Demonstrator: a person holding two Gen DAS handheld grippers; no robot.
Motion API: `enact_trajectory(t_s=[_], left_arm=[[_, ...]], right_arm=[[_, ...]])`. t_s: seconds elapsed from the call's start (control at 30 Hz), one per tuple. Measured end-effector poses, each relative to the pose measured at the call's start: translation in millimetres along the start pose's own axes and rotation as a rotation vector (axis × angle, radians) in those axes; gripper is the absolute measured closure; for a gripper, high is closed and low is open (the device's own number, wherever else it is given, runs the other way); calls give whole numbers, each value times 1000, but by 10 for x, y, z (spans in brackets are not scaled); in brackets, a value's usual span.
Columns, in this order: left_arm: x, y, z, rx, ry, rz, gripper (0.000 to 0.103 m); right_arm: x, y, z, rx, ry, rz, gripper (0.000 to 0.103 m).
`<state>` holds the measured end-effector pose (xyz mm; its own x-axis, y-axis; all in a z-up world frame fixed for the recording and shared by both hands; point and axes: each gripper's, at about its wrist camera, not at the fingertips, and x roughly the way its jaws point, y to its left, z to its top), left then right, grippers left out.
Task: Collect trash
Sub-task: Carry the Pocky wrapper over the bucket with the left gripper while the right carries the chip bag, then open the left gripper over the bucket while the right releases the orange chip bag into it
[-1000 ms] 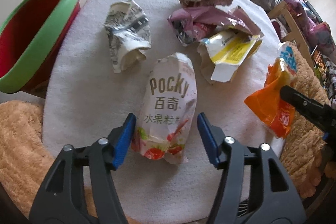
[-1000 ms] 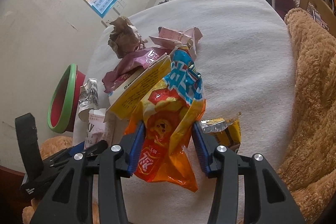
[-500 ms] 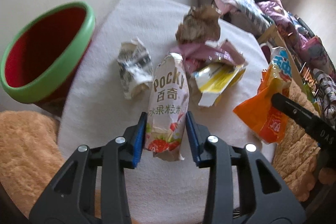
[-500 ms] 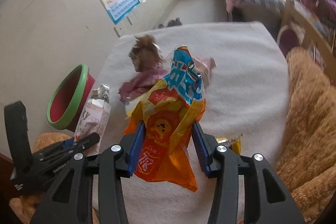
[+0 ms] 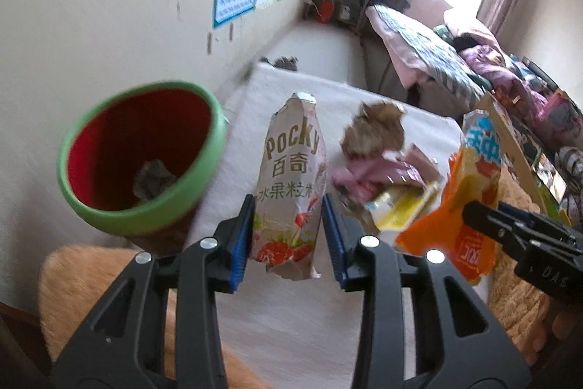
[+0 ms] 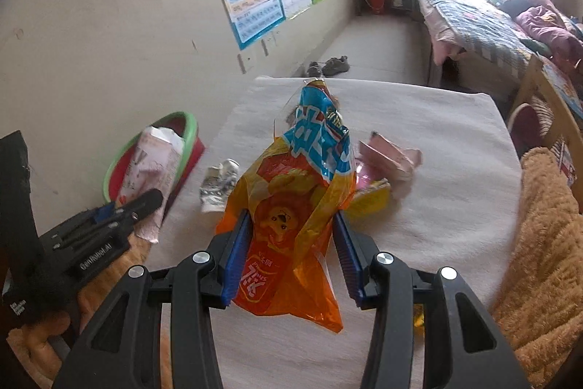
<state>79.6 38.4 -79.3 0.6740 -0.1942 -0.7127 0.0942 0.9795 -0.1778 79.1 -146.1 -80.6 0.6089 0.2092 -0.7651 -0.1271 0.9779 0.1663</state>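
The Pocky bag (image 5: 289, 185) is tall and pale, with gold letters and red berries at the bottom, and its top is torn open. It hangs in the air, up off the white surface (image 5: 291, 316), just beside the bin (image 5: 142, 155) — a red tub with a green rim and one gray crumpled bit inside. The left tongs (image 5: 287, 236) are clenched on the bag's lower part, with both blue pads pressed on its sides.

The chip bag (image 6: 295, 206) is orange with a blue top and a lion face, all crinkled. The right tongs (image 6: 293, 254) squeeze it in the middle and hold it up over the surface.

More trash lies on the surface — a brown paper ball (image 5: 375, 132), a pink wrapper (image 5: 382, 174), a yellow box (image 5: 400, 206) and a crushed white carton (image 6: 218, 185).
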Motion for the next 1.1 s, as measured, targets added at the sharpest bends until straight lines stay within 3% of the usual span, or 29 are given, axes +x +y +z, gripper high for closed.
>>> enact_trajectory(t_s=[0.23, 0.63, 1.1], left_arm=[[-127, 536, 227, -81, -39, 54, 68], [-34, 1247, 444, -174, -23, 136, 68], [268, 1610, 385, -281, 56, 152, 68]], right_arm=[[104, 214, 193, -21, 11, 46, 59], [536, 973, 662, -19, 50, 178, 58], [1074, 1731, 987, -187, 55, 89, 60]])
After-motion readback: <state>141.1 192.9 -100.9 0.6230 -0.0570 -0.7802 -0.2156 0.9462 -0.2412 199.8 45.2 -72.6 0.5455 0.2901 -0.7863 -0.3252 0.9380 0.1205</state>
